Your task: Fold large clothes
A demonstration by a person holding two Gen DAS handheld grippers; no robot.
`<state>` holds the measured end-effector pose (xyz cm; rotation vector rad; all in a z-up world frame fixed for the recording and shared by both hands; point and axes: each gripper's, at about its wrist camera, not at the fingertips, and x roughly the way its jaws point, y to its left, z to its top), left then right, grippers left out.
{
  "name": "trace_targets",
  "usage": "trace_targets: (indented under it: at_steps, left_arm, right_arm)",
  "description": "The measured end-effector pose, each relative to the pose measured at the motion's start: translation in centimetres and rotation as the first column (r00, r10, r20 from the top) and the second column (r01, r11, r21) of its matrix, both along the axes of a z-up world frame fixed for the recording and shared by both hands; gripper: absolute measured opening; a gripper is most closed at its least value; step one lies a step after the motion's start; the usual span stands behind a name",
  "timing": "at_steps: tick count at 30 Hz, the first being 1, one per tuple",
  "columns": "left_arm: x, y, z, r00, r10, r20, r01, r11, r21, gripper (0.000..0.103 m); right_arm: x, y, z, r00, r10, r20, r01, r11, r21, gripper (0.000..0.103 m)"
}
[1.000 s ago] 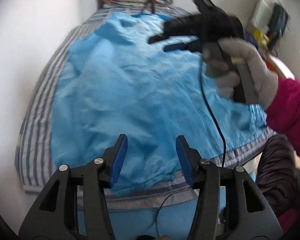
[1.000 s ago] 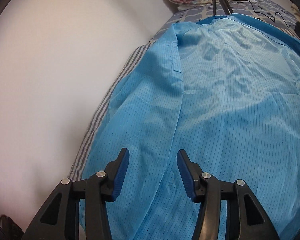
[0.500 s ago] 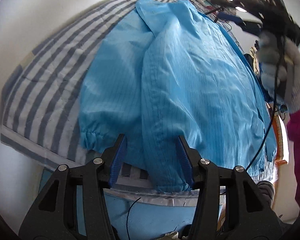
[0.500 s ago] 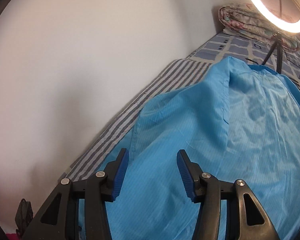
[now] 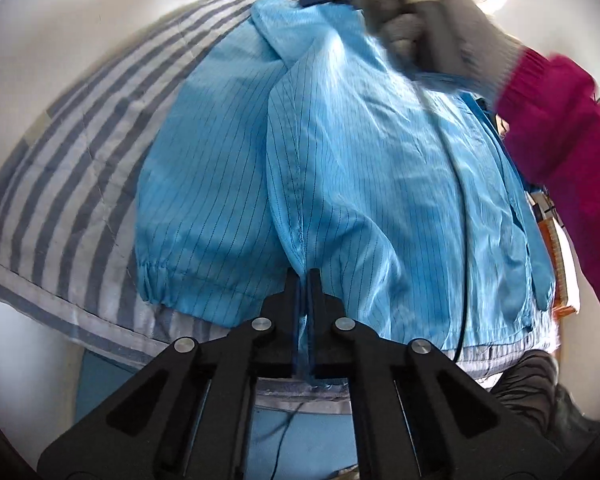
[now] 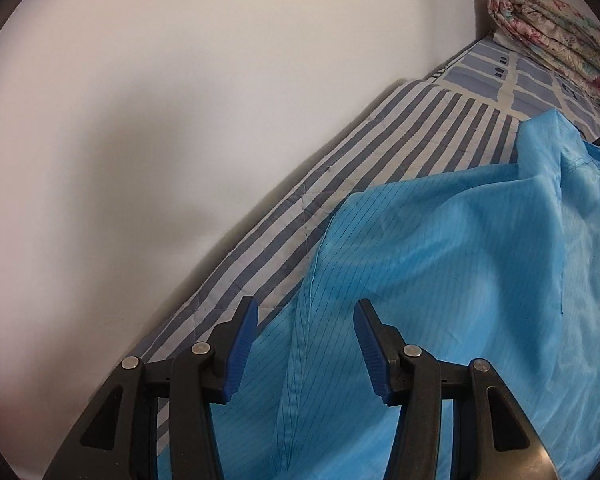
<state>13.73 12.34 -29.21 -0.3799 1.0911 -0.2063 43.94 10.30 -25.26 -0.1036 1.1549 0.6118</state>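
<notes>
Blue pinstriped jacket (image 5: 380, 168) spread flat on striped bed (image 5: 80, 152), glossy, lightly creased, elastic cuff bunched near the foot edge. Bare stripes between jacket and wall, room there. Left gripper (image 5: 304, 280) clamped tight on a hem seam at the near edge, pointing steeply down. Right gripper (image 6: 306, 344) hovering over the jacket's wall-side edge, jaws parted, nothing pinched. Gloved hand (image 5: 432, 24) high over the collar, blurred.
</notes>
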Motion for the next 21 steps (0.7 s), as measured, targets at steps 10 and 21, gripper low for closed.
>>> trace_targets:
  at_steps: [10,21]
  left_arm:
    - [-0.8,2.1,0.8,1.0,0.021,0.019,-0.02,0.999,-0.045,0.0]
    - [0.2,1.0,-0.2,0.999,0.024,-0.034,-0.025,0.999,-0.041,0.0]
  right_arm:
    - [1.4,3.3,-4.2,1.0,0.009,-0.018,-0.012,0.982,-0.186,0.021]
    - [1.6,3.2,-2.1,0.999,-0.036,-0.025,0.033,0.994,-0.1,0.002]
